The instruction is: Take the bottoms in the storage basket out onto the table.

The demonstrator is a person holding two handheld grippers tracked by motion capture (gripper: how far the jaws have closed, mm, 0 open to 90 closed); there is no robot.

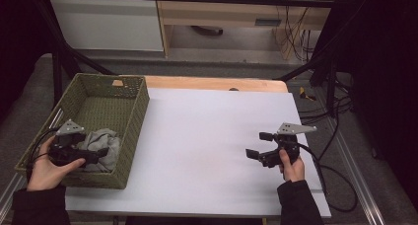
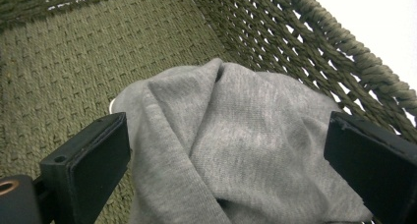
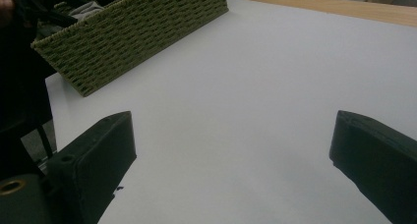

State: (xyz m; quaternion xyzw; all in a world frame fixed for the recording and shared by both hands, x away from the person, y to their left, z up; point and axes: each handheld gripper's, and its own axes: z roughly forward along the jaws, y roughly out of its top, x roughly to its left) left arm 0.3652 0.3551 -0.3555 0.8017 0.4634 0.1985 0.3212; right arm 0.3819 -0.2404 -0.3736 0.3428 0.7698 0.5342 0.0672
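A green woven basket (image 1: 129, 89) stands at the table's left side. Inside its near end lies a crumpled grey cloth (image 1: 106, 145). My left gripper (image 1: 98, 154) is held inside the basket just over the cloth. In the left gripper view its jaws stand wide apart on either side of the grey cloth (image 2: 236, 145), so it is open. My right gripper (image 1: 259, 145) hovers over the bare white table top at the right, pointing left. It is open with nothing between its jaws, and the basket (image 3: 133, 35) lies far ahead of it.
The white table top (image 1: 207, 136) has a wooden strip (image 1: 217, 83) along its far edge. Black frame bars and cables (image 1: 335, 131) run along the right side. A cabinet and shelf stand beyond the table.
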